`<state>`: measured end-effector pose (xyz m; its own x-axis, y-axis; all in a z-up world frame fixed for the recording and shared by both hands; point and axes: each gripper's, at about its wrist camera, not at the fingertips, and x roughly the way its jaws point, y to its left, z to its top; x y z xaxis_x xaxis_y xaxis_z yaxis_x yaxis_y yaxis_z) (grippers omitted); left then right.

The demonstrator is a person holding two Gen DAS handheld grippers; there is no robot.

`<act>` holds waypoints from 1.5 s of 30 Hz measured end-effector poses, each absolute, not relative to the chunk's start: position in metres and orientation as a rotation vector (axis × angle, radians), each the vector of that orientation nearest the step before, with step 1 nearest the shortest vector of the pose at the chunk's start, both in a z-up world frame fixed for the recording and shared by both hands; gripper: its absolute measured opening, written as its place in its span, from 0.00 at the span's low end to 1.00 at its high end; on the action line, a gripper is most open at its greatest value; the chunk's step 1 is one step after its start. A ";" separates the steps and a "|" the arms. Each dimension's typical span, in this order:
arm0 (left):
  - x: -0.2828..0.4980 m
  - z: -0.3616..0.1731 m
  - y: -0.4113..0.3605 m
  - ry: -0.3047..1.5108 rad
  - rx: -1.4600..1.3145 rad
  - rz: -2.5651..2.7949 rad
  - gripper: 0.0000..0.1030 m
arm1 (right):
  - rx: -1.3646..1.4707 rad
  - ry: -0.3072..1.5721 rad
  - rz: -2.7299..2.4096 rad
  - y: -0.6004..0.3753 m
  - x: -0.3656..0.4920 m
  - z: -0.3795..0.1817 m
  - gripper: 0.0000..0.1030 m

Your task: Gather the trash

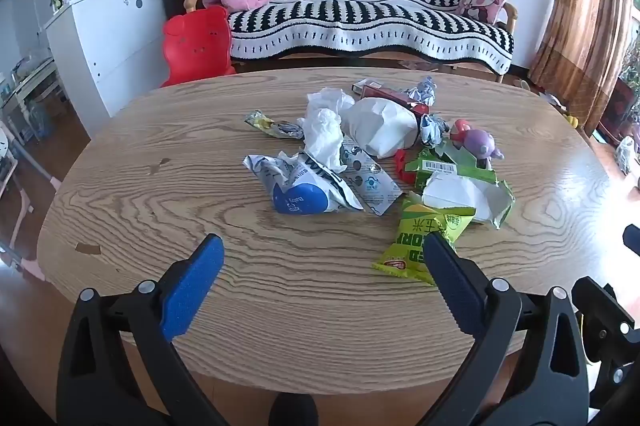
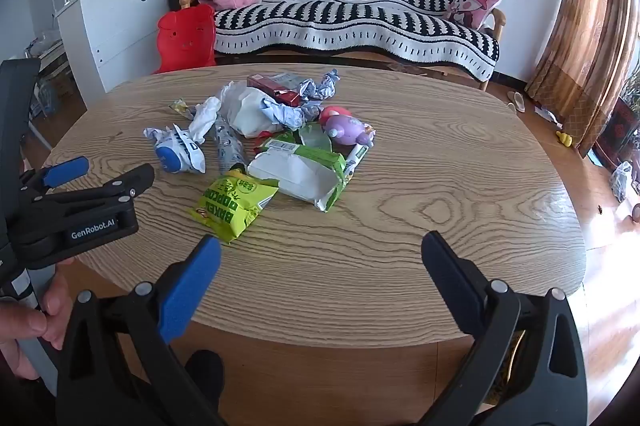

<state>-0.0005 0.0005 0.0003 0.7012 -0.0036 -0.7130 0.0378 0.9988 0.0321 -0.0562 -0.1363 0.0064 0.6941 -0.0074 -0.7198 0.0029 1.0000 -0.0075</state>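
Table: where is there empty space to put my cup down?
The wooden table is bare right of the green box, and along the near edge before both grippers. The left end beyond the blue-and-white wrapper is bare too. The middle is crowded with trash.

Bright daylight from the right glares on the wooden table (image 2: 460,194); sharp focus, fisheye-bent edges, dark corners.

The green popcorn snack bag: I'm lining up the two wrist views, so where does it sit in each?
Left wrist view: green popcorn snack bag lies lower right of centre, partly behind the right finger of the open left gripper.
Right wrist view: the bag lies left of centre, above the open right gripper.
Shared landmark: the purple toy figure behind the pile.
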 end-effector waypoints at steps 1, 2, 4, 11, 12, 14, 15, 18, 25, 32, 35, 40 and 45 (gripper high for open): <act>-0.001 0.000 0.001 0.793 0.044 -0.023 0.94 | -0.005 0.804 -0.005 -0.136 -0.056 0.006 0.94; -0.001 0.001 0.001 0.792 0.043 -0.022 0.94 | -0.005 0.804 -0.004 -0.136 -0.056 0.006 0.94; -0.002 0.001 0.002 0.790 0.043 -0.019 0.94 | -0.005 0.804 -0.005 -0.136 -0.056 0.006 0.94; -0.001 0.000 0.000 0.798 0.052 -0.021 0.94 | -0.005 0.803 -0.006 -0.135 -0.056 0.006 0.94; -0.001 0.000 0.000 0.798 0.053 -0.020 0.94 | -0.005 0.803 -0.006 -0.135 -0.056 0.006 0.94; -0.002 0.001 -0.001 0.798 0.054 -0.019 0.94 | -0.005 0.803 -0.005 -0.135 -0.056 0.007 0.95; -0.002 0.001 0.000 0.798 0.054 -0.019 0.94 | -0.005 0.803 -0.005 -0.135 -0.056 0.007 0.94; 0.000 0.000 0.000 0.799 0.053 -0.021 0.94 | -0.004 0.803 -0.005 -0.135 -0.056 0.007 0.95; -0.001 0.000 -0.001 0.800 0.054 -0.019 0.94 | -0.002 0.806 -0.005 -0.135 -0.056 0.007 0.94; 0.000 0.000 0.000 0.800 0.053 -0.021 0.94 | -0.002 0.805 -0.006 -0.133 -0.056 0.006 0.95; -0.001 0.000 -0.001 0.800 0.055 -0.021 0.94 | -0.003 0.806 -0.006 -0.133 -0.056 0.006 0.94; 0.000 0.000 -0.001 0.800 0.056 -0.021 0.94 | -0.002 0.806 -0.006 -0.133 -0.056 0.006 0.94; -0.001 0.000 0.000 0.800 0.056 -0.022 0.94 | -0.002 0.807 -0.005 -0.133 -0.056 0.006 0.94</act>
<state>-0.0008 -0.0005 0.0003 0.6965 0.0018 -0.7176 0.0405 0.9983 0.0418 -0.0557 -0.1332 0.0064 0.6919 -0.0052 -0.7220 0.0037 1.0000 -0.0037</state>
